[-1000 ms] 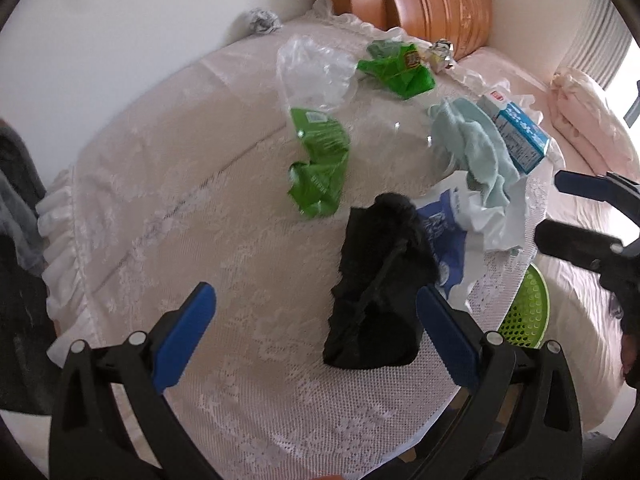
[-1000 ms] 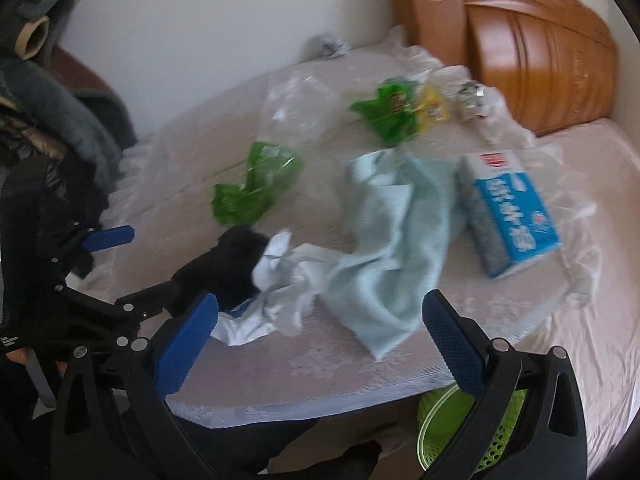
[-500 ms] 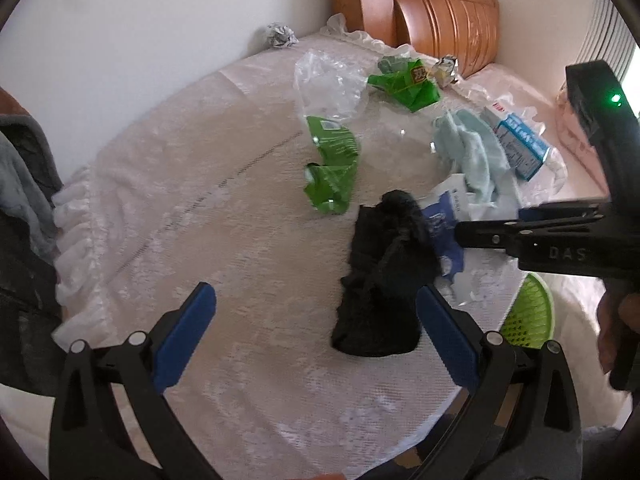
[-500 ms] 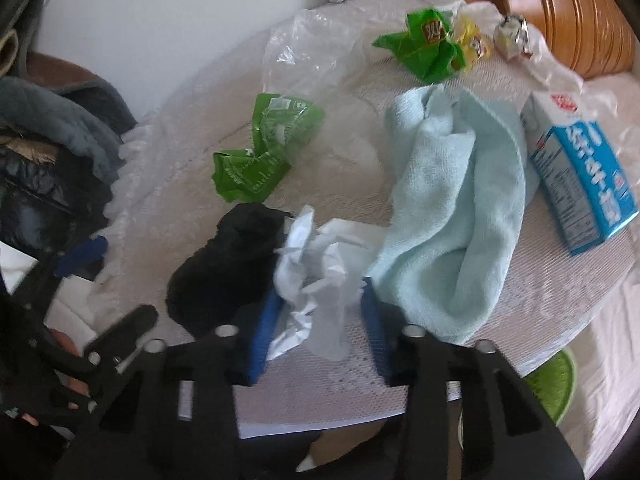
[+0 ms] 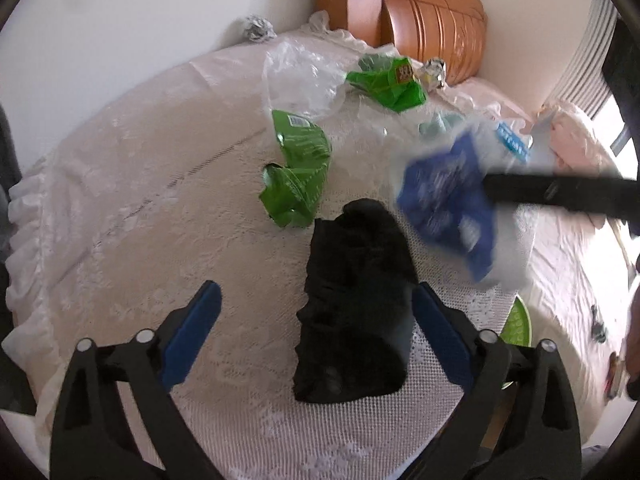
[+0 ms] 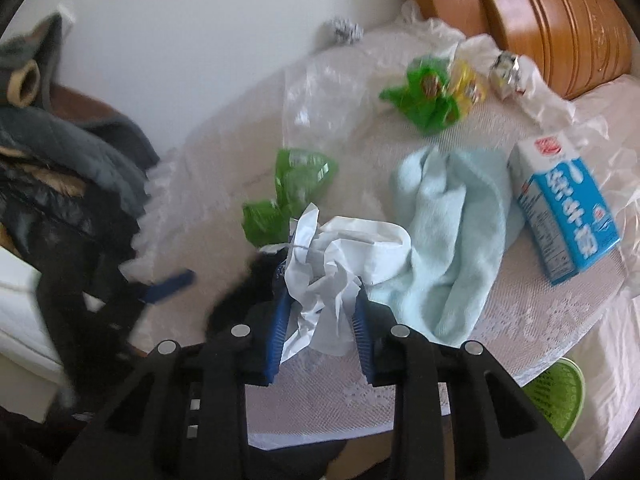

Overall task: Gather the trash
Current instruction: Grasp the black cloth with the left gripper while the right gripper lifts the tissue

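Observation:
My right gripper (image 6: pixel 320 320) is shut on a crumpled white and blue wrapper (image 6: pixel 332 264) and holds it lifted above the round table (image 6: pixel 520 312); it shows blurred in the left wrist view (image 5: pixel 448 200). My left gripper (image 5: pixel 316 332) is open, its jaws either side of a black cloth (image 5: pixel 356 308) that lies on the table. More trash lies beyond: a green wrapper (image 5: pixel 298 172), a clear plastic bag (image 5: pixel 300 76), a second green wrapper (image 5: pixel 388 84), a foil ball (image 5: pixel 258 30).
A light blue towel (image 6: pixel 452 224) and a blue milk carton (image 6: pixel 568 204) lie on the table's right side. A green basket (image 6: pixel 554 394) sits on the floor below the table edge. Dark clothes (image 6: pixel 60 168) pile at the left. A wooden headboard (image 6: pixel 540 16) stands behind.
My right gripper came in over the table, closed on the white and blue wrapper and lifted it off the table. My left gripper stayed open around the black cloth.

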Demonstrator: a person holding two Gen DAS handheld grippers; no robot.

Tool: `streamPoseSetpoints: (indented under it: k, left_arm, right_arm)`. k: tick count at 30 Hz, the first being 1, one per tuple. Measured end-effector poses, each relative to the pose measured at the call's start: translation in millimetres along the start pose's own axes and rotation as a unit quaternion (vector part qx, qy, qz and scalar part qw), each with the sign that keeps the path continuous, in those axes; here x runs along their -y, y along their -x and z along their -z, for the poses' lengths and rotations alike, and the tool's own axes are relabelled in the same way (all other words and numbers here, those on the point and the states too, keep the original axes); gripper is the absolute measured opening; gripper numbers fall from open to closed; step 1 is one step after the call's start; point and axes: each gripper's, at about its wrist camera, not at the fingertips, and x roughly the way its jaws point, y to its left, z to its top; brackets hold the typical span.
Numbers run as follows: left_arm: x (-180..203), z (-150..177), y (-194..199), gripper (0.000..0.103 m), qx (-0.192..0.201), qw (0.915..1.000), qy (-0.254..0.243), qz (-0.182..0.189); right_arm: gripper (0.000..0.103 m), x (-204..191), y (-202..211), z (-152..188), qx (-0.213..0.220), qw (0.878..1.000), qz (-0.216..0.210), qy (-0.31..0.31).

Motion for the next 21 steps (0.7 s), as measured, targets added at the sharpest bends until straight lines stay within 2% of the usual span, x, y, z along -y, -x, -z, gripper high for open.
streamPoseSetpoints:
  k: [2,10,13,15,18,21]
  left_arm:
    - [4,-1,-6,0.084,-0.006,1.0000,-0.007,0.004]
    - [14,-4,-23,0.083,-0.031,0.9995,-0.008,-0.001]
    - [20,-5,-25,0.069,-0.039,0.9989,-0.024,-0.001]
    - [26,-6,-27,0.049,-0.047,0.9983,-0.034,-0.003]
    - [32,-7,-29,0.035,-0.058,0.9977,-0.032,-0.007]
    - [35,-9,-24,0.026,-0.056,0.9981,-0.025,-0.007]
  right_arm:
    - [0.031,-1,8,-6,0.018,1.000,-0.010,-0.002]
    - [0.031,2,41,-21,0.063,0.998,0.002,-0.003]
    - [0.031,7,52,-19,0.073,0.997,0.013,-0.005]
    - [0.031,12,57,-17,0.078,0.997,0.019,-0.010]
    - [0.031,23,67,-9,0.083,0.996,0.028,-0.021]
    - [0.031,31,77,3,0.085,0.995,0.040,-0.025]
